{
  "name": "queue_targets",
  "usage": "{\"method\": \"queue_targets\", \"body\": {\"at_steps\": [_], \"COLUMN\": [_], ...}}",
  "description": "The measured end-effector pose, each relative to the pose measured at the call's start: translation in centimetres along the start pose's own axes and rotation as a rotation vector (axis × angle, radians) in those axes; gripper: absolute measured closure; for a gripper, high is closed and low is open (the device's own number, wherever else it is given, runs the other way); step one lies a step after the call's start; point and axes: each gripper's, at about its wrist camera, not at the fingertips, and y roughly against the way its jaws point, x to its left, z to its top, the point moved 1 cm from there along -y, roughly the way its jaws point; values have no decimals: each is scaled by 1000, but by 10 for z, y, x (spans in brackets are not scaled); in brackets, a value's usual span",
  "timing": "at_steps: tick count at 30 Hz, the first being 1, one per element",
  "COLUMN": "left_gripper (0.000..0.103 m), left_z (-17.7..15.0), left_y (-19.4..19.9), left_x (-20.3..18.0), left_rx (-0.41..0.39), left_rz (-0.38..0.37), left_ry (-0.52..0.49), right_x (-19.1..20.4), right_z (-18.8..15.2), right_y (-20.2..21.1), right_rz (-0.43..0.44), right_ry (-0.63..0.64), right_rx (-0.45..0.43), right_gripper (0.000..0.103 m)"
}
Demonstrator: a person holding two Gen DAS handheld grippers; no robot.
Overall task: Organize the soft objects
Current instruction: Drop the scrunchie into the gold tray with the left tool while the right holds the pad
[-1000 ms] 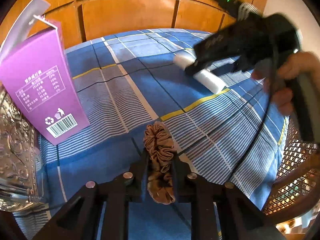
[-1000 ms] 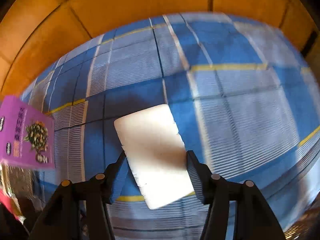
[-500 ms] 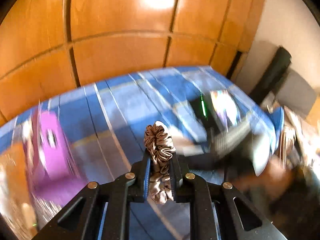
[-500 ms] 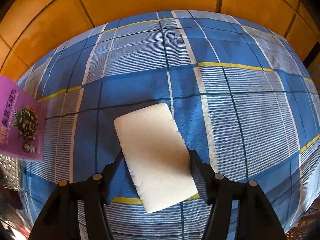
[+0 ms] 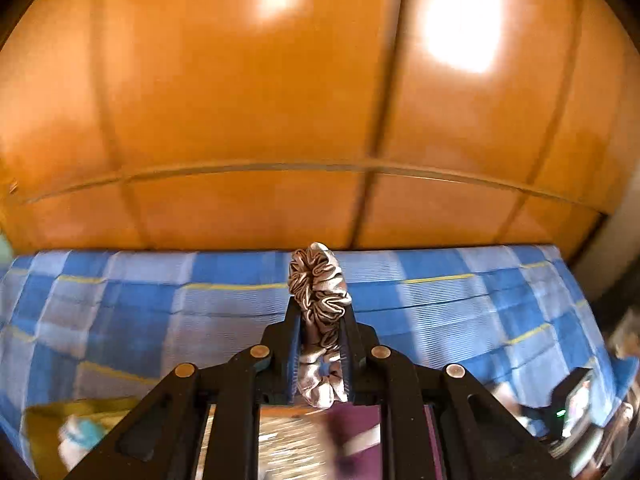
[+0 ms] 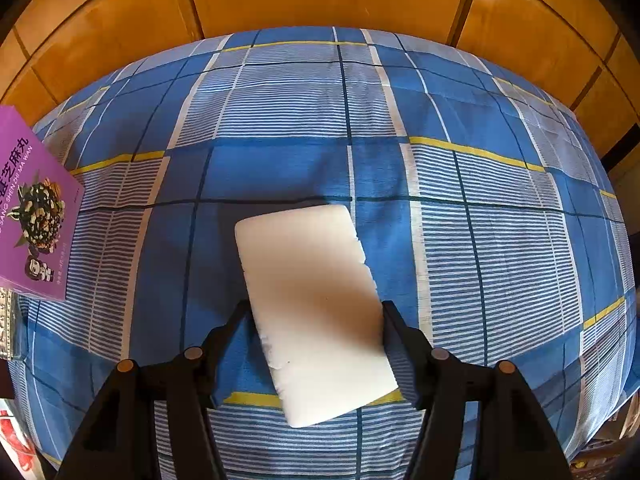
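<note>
I carry the scrunchie clamped in my left gripper, while my right gripper, jaws wide, straddles the white foam block, needing closure next.

Left wrist view motion-blurred throughout, yellow cloth at 8 o'clock smeared, purple box at 6 o'clock masked by gripper frame; dark device at 4 o'clock indistinct; right wrist view, purple carton at 9 o'clock cropped by edge; red-printed item at 8 o'clock unidentifiable
</note>
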Motion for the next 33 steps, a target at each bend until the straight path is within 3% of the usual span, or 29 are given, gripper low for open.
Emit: {"method": "queue_targets", "body": {"at_steps": [8, 15, 22, 28, 33], "left_gripper": [86, 86, 86, 86, 85], "left_z": [-70, -146, -222, -282, -298], "left_y": [38, 96, 147, 152, 138], "left_x": [89, 164, 233, 273, 278], "left_rx": [1, -27, -38, 16, 56], "left_rz": [63, 80, 157, 199, 204], "left_ry": [97, 219, 374, 518, 532], "right_x": [-1, 10, 18, 22, 23], "right_z": [-2, -7, -10, -12, -11], "right_y": [1, 6, 10, 11, 10], "right_rz": [-13, -44, -75, -89, -96], "right_ry": [3, 40, 73, 79, 84], "right_rx": [-2, -29, -48, -57, -60], "right_gripper": [39, 41, 41, 41, 41]}}
